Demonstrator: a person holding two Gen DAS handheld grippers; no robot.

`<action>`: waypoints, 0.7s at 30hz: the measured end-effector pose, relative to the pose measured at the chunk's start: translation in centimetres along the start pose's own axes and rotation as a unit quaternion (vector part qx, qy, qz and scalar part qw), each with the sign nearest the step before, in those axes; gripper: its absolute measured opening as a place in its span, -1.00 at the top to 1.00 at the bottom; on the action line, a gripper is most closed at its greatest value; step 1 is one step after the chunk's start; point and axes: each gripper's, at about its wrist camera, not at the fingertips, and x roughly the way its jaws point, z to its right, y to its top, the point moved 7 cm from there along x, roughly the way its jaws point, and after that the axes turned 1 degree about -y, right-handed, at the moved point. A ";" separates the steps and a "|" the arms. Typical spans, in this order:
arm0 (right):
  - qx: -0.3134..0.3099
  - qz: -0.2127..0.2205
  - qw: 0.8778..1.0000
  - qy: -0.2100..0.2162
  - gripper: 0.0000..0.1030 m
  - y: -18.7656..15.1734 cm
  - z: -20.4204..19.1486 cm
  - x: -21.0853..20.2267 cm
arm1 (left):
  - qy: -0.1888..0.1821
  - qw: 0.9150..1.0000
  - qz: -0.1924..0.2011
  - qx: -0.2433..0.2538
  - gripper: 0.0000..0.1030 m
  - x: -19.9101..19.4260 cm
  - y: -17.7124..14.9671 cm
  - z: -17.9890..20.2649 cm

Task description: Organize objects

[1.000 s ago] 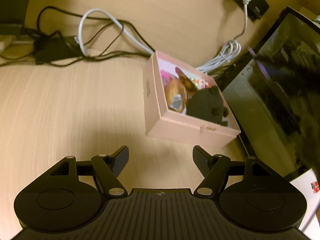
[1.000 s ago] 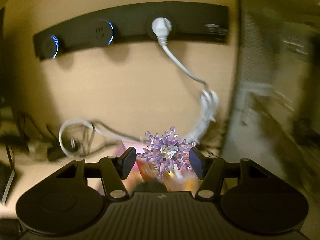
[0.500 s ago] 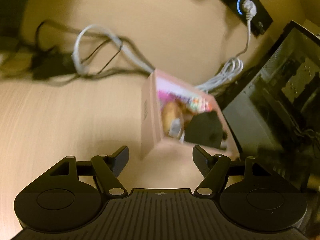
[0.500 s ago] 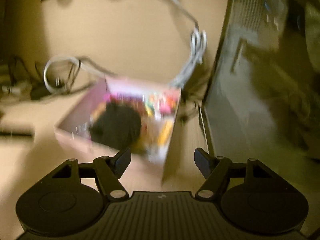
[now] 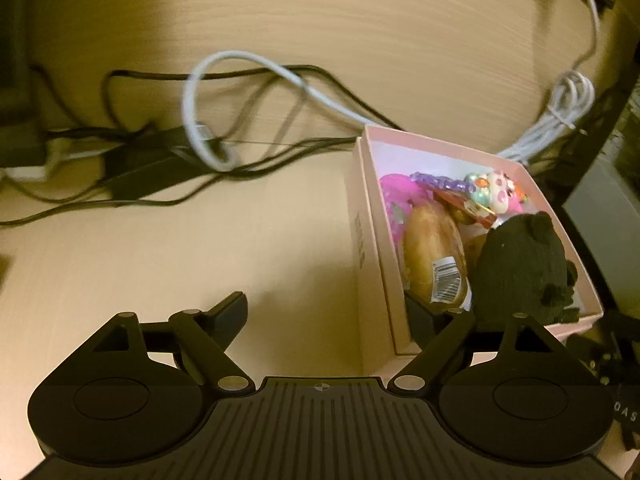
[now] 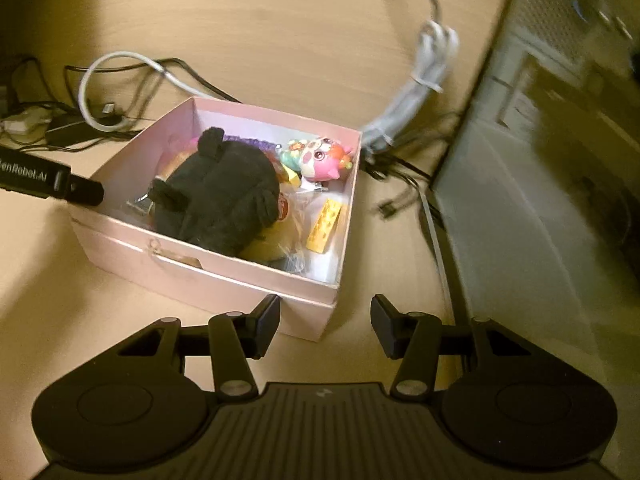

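Open pink cardboard box (image 6: 224, 268) on the light wooden desk (image 5: 160, 248), near the cables, already packed: black plush toy (image 6: 218, 194), pink owl-like figure (image 6: 320, 158), wrapped bun (image 5: 434, 258). Left tongs (image 5: 332, 312) wide open, empty, straddling the left wall of the box (probably to grip or steady it). Right tongs (image 6: 325, 320) open and empty too, above the near corner.
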 end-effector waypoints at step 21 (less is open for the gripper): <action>0.072 -0.034 0.996 -0.027 -0.79 -2.4 -4.0 -2.3 | -0.032 0.993 0.111 -0.011 -0.92 -6.2 -0.6 -5.1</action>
